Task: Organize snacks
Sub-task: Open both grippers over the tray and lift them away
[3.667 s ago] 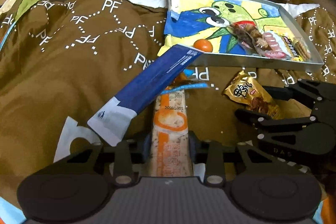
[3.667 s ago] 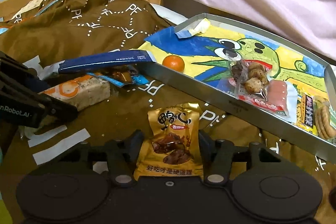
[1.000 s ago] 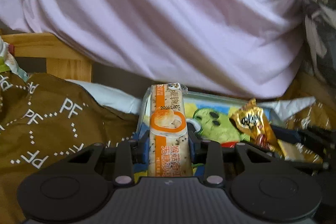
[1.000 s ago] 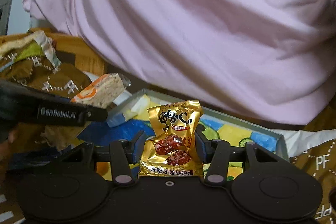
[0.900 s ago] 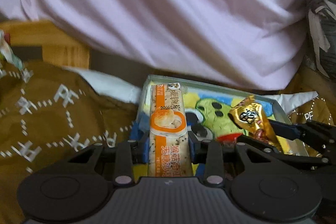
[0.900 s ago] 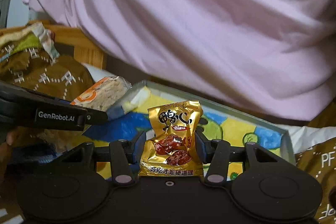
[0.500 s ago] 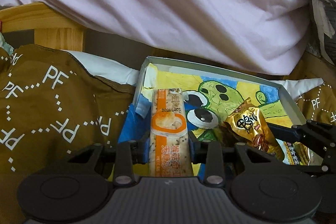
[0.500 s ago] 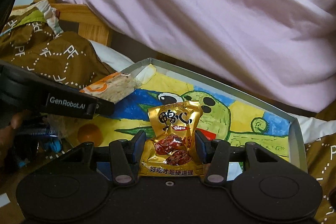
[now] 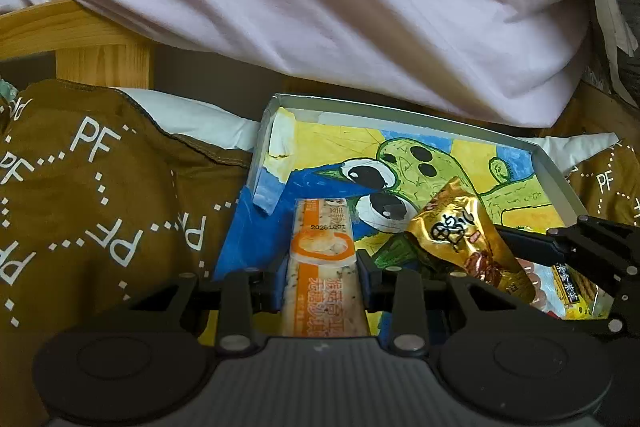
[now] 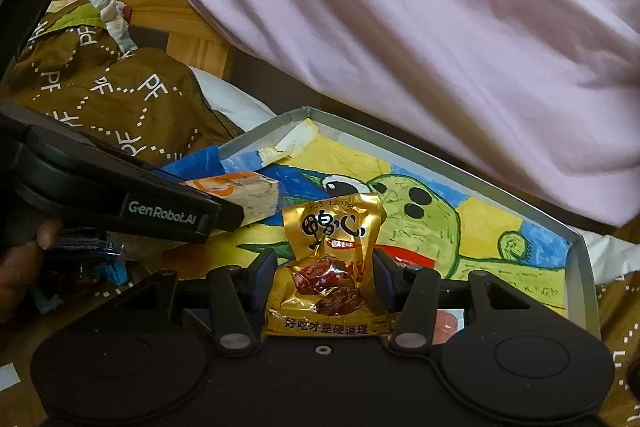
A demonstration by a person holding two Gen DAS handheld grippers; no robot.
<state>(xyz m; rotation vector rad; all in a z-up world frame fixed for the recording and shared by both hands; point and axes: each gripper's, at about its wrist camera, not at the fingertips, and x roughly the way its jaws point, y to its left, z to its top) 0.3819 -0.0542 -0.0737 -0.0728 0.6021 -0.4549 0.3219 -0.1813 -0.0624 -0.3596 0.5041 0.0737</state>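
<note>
Brown bedding [image 9: 100, 195] printed with white letters covers the bed, and a pale pink sheet [image 9: 320, 7] hangs across the far side above a wooden frame [image 9: 80, 39]. On the bedding sits a shallow grey tray [image 9: 400, 107] lined with a bright cartoon drawing of a green creature on yellow and blue.

Both tools are over the tray, each carrying a snack. The left tool [image 9: 322, 267] has its jaws closed against the sides of a long orange-and-white bar [image 9: 323, 259], which points toward the far end above the near left part of the tray. The right tool [image 10: 325, 275] is clamped on a gold pouch [image 10: 330, 263], held upright above the near middle of the tray; in the left view that pouch sits just right of the bar. Other wrapped snacks [image 9: 568, 287] lie in the near right corner of the tray, only partly visible. A blue wrapper [image 10: 86, 255] lies off the tray's left edge, beneath the left tool.

The step in hand looks like delivery: both snacks are at the tray but not yet let go. The next move probably calls for lowering each one onto bare lining, keeping the bar and pouch apart so they lie flat rather than stacked, then spreading the jaws and lifting clear without dragging the light packets along.
</note>
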